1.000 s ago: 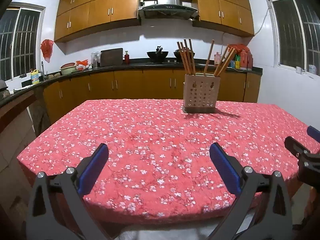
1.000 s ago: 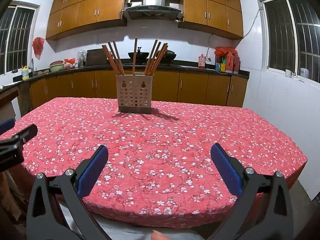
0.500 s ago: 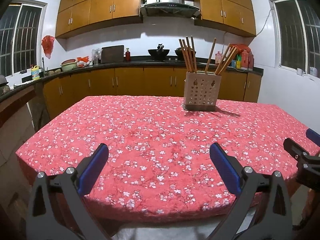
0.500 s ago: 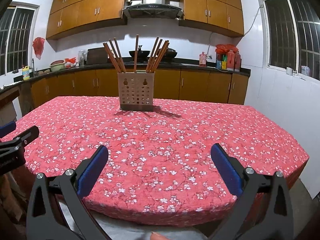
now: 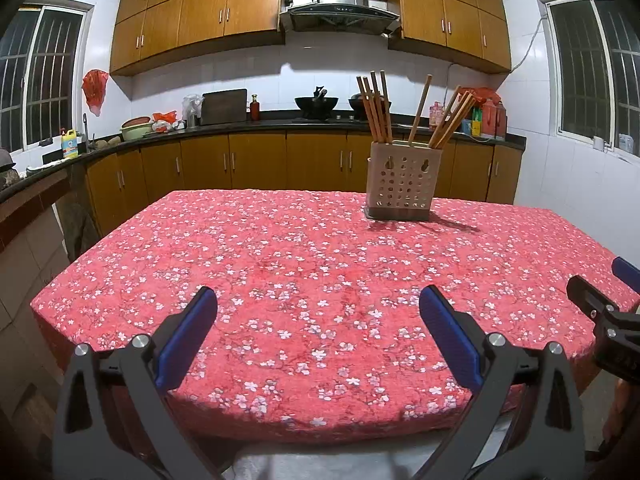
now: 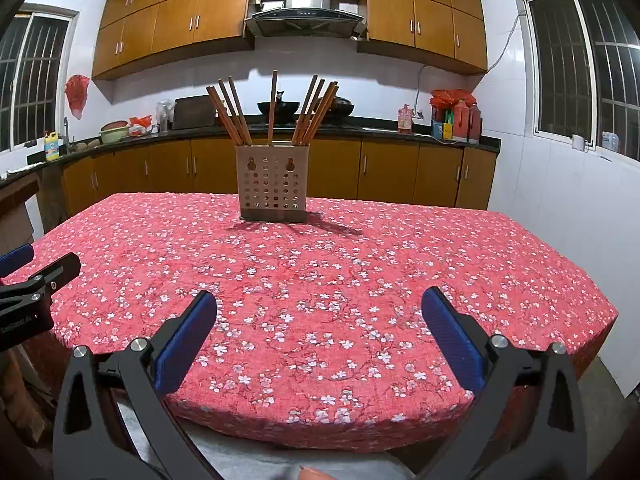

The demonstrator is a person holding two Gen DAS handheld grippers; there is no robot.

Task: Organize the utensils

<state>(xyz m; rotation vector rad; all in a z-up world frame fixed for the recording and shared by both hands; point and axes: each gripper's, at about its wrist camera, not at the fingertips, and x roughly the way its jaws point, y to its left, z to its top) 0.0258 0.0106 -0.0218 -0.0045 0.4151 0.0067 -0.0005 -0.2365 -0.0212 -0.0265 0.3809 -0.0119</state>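
Both of my tools hang at the near edge of the worktop (image 6: 520, 264), over the red flowered cloth, and nothing lies loose on it that I can see. The utensil holder (image 6: 273, 182) stands upright toward the far side, at about 12 o'clock from my right gripper (image 6: 319, 334) and about 1 o'clock from my left gripper (image 5: 318, 334). The chopsticks (image 6: 274, 110) fan out of it in three bunches, leaning left, straight and right.

What could go wrong? The sticks splay well past the rim, so a reach in from the side could catch one bunch and tip the light holder over, or flick sticks onto the cloth. Pinching several at once could drag a neighbour out too. And my two tools sit close together at the front edge; crossing paths would knock them.

Right gripper: blue pads wide apart, holding nothing, touching nothing. Left gripper: the same, spread wide and empty. How the holder is divided inside I can't make out from here; possibly separate compartments.
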